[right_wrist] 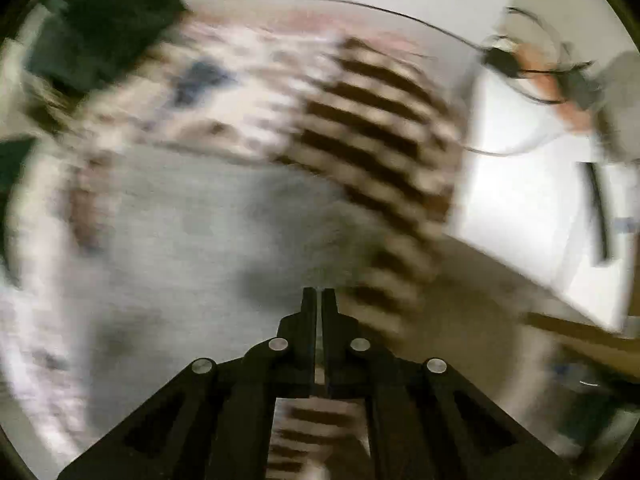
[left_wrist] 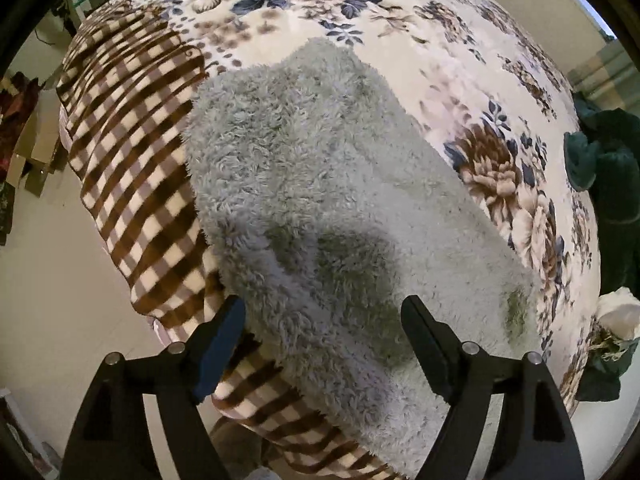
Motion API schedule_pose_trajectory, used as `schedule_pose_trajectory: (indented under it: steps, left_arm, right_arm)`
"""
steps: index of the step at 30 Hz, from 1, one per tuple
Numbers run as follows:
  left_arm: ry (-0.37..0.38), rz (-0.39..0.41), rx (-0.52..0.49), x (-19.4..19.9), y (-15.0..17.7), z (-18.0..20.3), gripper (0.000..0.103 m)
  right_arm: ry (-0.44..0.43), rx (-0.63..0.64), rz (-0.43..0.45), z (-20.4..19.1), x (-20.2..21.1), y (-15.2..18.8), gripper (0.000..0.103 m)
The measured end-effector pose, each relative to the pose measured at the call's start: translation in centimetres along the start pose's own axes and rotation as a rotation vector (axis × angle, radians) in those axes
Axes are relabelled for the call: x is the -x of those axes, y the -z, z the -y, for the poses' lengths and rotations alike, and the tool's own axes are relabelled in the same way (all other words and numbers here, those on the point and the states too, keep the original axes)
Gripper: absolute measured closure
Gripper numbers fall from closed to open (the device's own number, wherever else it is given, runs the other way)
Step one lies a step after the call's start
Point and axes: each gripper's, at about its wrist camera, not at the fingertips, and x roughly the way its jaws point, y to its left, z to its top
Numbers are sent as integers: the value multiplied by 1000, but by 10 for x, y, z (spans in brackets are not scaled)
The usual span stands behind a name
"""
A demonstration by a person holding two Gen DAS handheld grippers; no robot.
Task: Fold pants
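Observation:
The pants (left_wrist: 320,184) are fluffy pale grey fleece, folded into a long band on the bed. In the left wrist view they run from the upper middle down to the near edge. My left gripper (left_wrist: 323,306) hangs just above their near end, open, with both fingers wide apart and nothing pressed between them. The right wrist view is heavily blurred. There the grey pants (right_wrist: 192,240) fill the lower left, and my right gripper (right_wrist: 319,292) is shut over their right edge, with no cloth showing between the pads.
A floral blanket (left_wrist: 400,12) with a brown checked border (left_wrist: 132,184) covers the bed; its edge drops to a pale floor (left_wrist: 40,280) on the left. A dark green garment (left_wrist: 612,184) lies at the right. White furniture (right_wrist: 532,200) and cables (right_wrist: 520,64) stand beyond the bed.

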Motion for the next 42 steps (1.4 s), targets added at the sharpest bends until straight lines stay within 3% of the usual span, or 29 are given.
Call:
schedule_pose_trajectory:
  steps: [2, 3, 4, 5, 7, 12, 15, 17, 18, 20, 22, 26, 28, 29, 30, 31, 32, 34, 37, 39, 42]
  left_arm:
    - [-21, 25, -30, 5, 3, 8, 24]
    - [-30, 38, -47, 7, 5, 12, 24]
    - [-40, 55, -75, 11, 6, 18, 24]
    - [-51, 72, -101, 14, 8, 24, 24]
    - [-67, 114, -168, 21, 13, 42, 24]
    - [-71, 155, -315, 18, 28, 94, 24]
    - [-44, 127, -373, 5, 36, 126, 24]
    - [-33, 124, -418, -3, 44, 149, 24]
    - [-27, 123, -433, -5, 47, 158, 24]
    - [-16, 124, -471, -10, 55, 174, 24]
    - [-11, 122, -501, -12, 62, 186, 24]
    - [-9, 118, -534, -15, 72, 195, 24]
    - [-14, 107, -533, -18, 74, 194, 24]
    - [-15, 99, -531, -20, 75, 193, 24]
    - [-15, 92, -527, -20, 75, 192, 24]
    - [-13, 89, -524, -20, 77, 191, 24]
    - [-13, 86, -526, -20, 78, 190, 24]
    - [-9, 78, -532, -17, 80, 187, 24]
    - [-2, 64, -535, -14, 85, 181, 24]
    - [-6, 51, -539, -14, 90, 175, 24]
    - [-28, 34, -543, -18, 95, 166, 24]
  right_arm:
    - [-37, -45, -113, 20, -12, -3, 99]
    - [-63, -51, -113, 25, -7, -4, 98]
    - [-88, -30, -79, 26, 5, -6, 87]
    - [-104, 11, -35, 21, 20, -9, 63]
    - [-149, 85, 46, 5, 44, -15, 36]
    - [-198, 330, 82, -89, 45, -44, 35]
    - [-148, 424, 86, -145, 19, -62, 35]
    - [-57, 520, 69, -177, -3, -70, 37]
    - [-20, 556, 49, -186, -15, -72, 41]
    - [35, 605, 46, -195, -27, -72, 94]
    - [36, 603, 129, -189, -15, -73, 95]
    - [19, 478, 264, -161, 14, -95, 95]
    - [25, 432, 251, -151, 10, -107, 94]
    - [-6, 419, 188, -147, 2, -114, 90]
    - [-44, 418, 132, -146, -4, -117, 84]
    - [-89, 424, 75, -143, -8, -115, 61]
    - [-128, 429, 64, -137, -2, -108, 44]
    - [-167, 420, 116, -114, 18, -98, 42]
    - [-152, 359, 140, -67, 39, -76, 42]
    - [-143, 290, 105, -35, 38, -65, 42]
    - [-198, 195, 1, -3, 16, -52, 45]
